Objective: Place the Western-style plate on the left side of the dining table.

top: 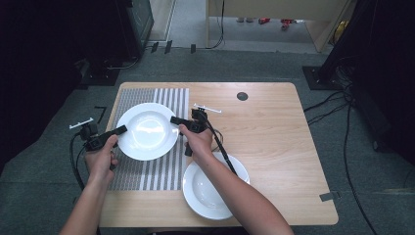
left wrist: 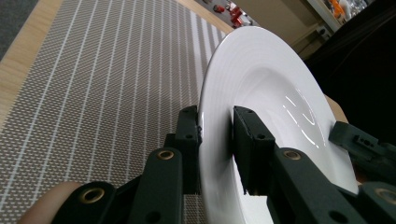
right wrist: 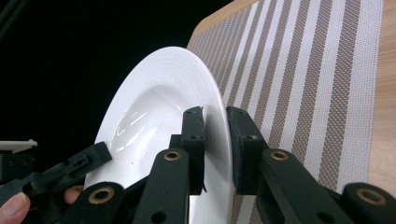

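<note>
A white deep plate (top: 147, 130) hangs over the grey striped placemat (top: 166, 171), held at both sides. My left gripper (top: 121, 129) is shut on its left rim; in the left gripper view the pads of that gripper (left wrist: 215, 140) clamp the plate (left wrist: 261, 88) edge. On the opposite rim my right gripper (top: 175, 120) is shut, and its own view has the gripper (right wrist: 215, 140) pinching the plate (right wrist: 154, 102) with the placemat (right wrist: 317, 84) behind. A second white plate (top: 208, 193) lies on the wooden table (top: 274, 137) near the front edge, partly under the right forearm.
The placemat (left wrist: 93, 93) covers the table's left part. A dark round hole cover (top: 242, 96) sits near the far edge. Cables trail from both grippers, and more cables run on the floor at the right.
</note>
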The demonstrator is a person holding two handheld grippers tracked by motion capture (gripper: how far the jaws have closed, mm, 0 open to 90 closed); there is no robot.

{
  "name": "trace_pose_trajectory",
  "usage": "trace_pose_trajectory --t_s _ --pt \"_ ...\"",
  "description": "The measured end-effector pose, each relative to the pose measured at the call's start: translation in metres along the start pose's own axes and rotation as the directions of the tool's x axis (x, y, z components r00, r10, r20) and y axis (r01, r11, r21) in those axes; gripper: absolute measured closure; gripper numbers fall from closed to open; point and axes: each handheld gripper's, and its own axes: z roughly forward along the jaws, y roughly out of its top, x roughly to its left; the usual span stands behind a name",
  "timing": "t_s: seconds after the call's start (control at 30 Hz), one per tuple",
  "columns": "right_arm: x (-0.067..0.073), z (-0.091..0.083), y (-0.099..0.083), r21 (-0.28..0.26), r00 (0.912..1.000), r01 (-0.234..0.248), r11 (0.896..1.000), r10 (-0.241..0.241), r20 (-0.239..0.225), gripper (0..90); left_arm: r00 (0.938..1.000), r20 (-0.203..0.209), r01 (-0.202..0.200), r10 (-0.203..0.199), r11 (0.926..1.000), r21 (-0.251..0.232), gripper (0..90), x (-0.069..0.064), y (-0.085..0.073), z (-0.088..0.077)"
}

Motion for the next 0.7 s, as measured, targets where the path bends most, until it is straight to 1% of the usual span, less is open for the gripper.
trace_pose_trajectory --t_s 0.07,0.17,0.23,0.27,0.4,0.5,0.57,0.63,0.7 --pt "-0.002 0.007 0.001 0.006 0.9999 -0.009 1.000 0.009 0.008 79.4 0.9999 -0.005 0.016 -0.016 0.9999 0.005 73.7 0.005 0.002 0.005" --pt "-0.006 0.016 0.003 0.023 0.9990 -0.035 0.999 0.035 0.028 79.4 0.9995 -0.018 0.027 -0.027 0.9996 0.006 73.6 0.010 0.004 0.012" --pt "-0.007 0.021 0.004 0.021 0.9986 -0.040 0.999 0.039 0.035 79.3 0.9994 -0.020 0.030 -0.030 0.9995 0.003 73.5 0.013 0.007 0.016" --pt "-0.009 0.023 0.004 0.025 0.9981 -0.051 0.998 0.050 0.037 79.3 0.9993 -0.019 0.031 -0.031 0.9995 0.004 73.6 0.014 0.008 0.018" --pt "-0.014 0.031 0.006 0.015 0.9962 -0.073 0.997 0.072 0.050 79.1 0.9978 -0.018 0.064 -0.064 0.9979 0.008 74.3 0.020 0.011 0.026" --pt "-0.015 0.036 0.008 0.016 0.9955 -0.069 0.998 0.067 0.067 79.5 0.9959 -0.011 0.090 -0.090 0.9958 0.017 74.1 0.027 0.012 0.033" --pt "-0.016 0.040 0.010 0.018 0.9954 -0.067 0.998 0.066 0.070 79.8 0.9948 -0.005 0.102 -0.101 0.9946 0.020 74.0 0.031 0.013 0.036" --pt "-0.017 0.042 0.012 0.015 0.9950 -0.072 0.997 0.071 0.070 79.9 0.9947 0.001 0.103 -0.103 0.9946 0.014 74.3 0.033 0.013 0.039" --pt "-0.019 0.045 0.013 0.013 0.9948 -0.078 0.997 0.077 0.066 80.0 0.9946 -0.004 0.104 -0.104 0.9945 0.015 74.1 0.035 0.014 0.041"
